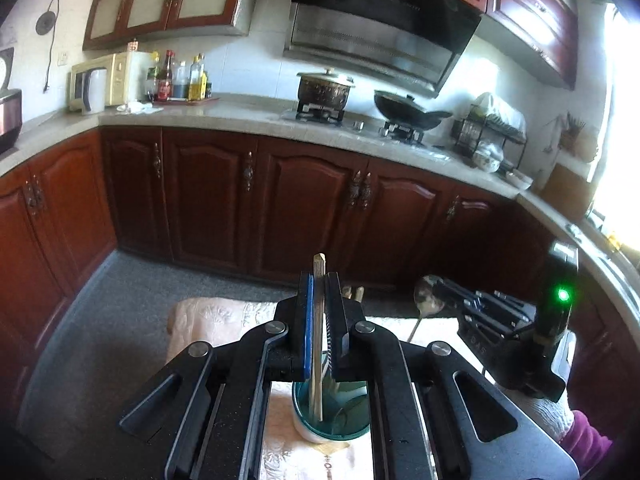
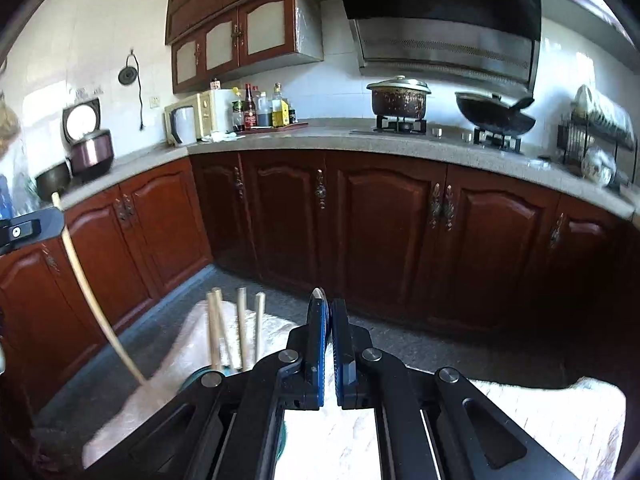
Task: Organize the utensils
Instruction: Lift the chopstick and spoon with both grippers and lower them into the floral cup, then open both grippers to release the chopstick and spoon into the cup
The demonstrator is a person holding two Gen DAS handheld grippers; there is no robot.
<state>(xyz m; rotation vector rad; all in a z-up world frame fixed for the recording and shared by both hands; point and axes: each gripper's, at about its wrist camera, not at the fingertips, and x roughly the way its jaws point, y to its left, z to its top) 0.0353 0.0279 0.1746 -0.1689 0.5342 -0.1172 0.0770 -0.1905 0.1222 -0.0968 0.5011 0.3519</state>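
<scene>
Kitchen cabinets behind. My left claw clamps one chopstick above the cup; right claw pinches a spoon beside it.

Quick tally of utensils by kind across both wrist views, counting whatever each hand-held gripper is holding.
chopsticks standing in the teal cup: 4
held chopstick, clamped in the left hand-held gripper: 1
metal spoon, clamped in the right hand-held gripper: 1
Total: 6 utensils (5 chopsticks, 1 spoon)
</scene>
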